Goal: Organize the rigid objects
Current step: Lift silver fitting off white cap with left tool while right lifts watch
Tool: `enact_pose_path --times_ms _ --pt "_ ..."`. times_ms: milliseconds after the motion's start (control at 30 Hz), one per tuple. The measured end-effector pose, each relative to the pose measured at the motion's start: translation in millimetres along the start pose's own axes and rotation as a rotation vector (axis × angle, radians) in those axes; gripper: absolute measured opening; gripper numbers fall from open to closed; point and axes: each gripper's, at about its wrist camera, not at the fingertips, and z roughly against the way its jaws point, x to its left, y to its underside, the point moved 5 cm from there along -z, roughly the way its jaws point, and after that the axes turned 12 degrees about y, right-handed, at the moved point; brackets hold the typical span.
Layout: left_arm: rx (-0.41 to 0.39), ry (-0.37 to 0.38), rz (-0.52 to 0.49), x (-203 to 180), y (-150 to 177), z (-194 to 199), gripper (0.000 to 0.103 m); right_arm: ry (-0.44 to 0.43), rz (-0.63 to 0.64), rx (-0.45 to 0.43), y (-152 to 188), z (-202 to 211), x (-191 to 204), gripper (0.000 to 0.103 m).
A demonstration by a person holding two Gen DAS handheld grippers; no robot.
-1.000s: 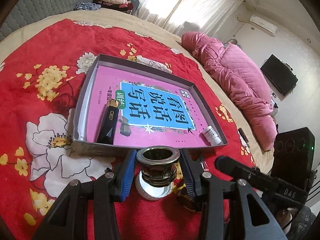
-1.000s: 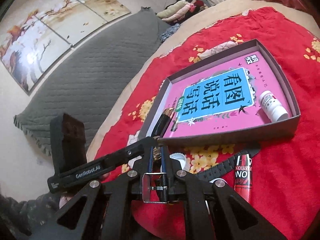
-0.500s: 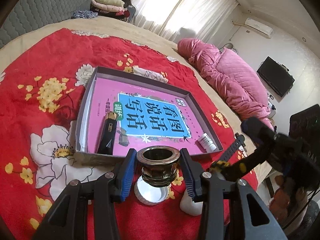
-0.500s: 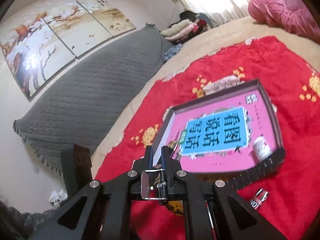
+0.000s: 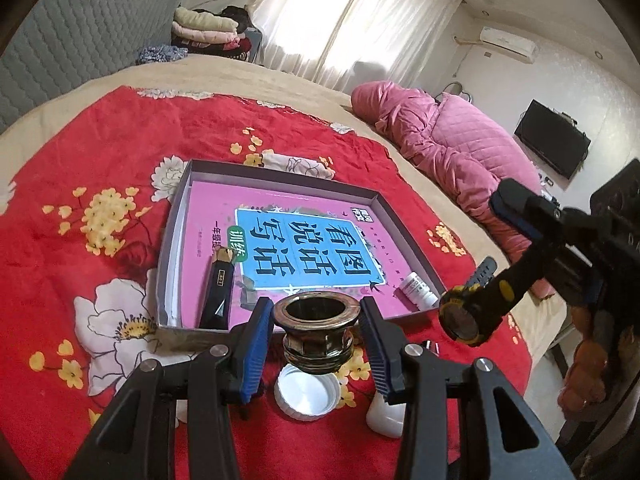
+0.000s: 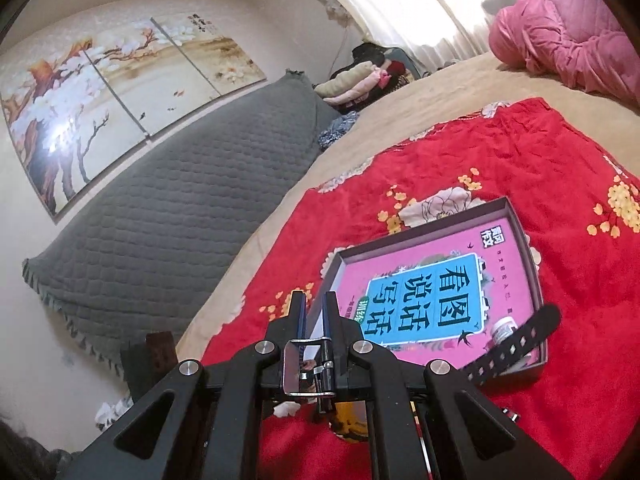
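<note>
My left gripper (image 5: 316, 312) is shut on a brass ring fitting (image 5: 316, 328), held upright just above the red blanket, in front of the near wall of a shallow grey box (image 5: 280, 172). In the box lie a pink book (image 5: 304, 236), a black lighter-like bar (image 5: 218, 292) and a small white bottle (image 5: 418, 290). At the right of that view my right gripper (image 5: 508, 200) hangs a black-and-yellow watch (image 5: 464, 316) in the air by its strap. In the right wrist view the right gripper (image 6: 314, 300) is shut on the strap (image 6: 516, 344), near its buckle, above the box (image 6: 420, 236).
A white lid (image 5: 306, 394) and a white jar (image 5: 386, 416) lie on the red flowered blanket (image 5: 80, 160) under my left gripper. A pink quilt (image 5: 460, 136) is heaped at the bed's far right. A grey padded headboard (image 6: 180, 208) and folded clothes (image 5: 208, 28) stand beyond.
My right gripper has risen with the watch, lifting it off the blanket into the air beside the box. The left gripper has hardly moved and keeps the brass fitting.
</note>
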Motion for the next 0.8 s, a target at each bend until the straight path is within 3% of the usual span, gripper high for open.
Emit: enact_pose_path --times_ms 533,800 --pt "-0.013 -0.072 -0.038 9 -16 -21 0.044 0.044 -0.009 -0.020 -14 -13 -2 0.008" --pt "-0.019 -0.070 -0.078 20 -17 -38 0.044 0.093 -0.025 -0.026 -23 -21 -12 0.008"
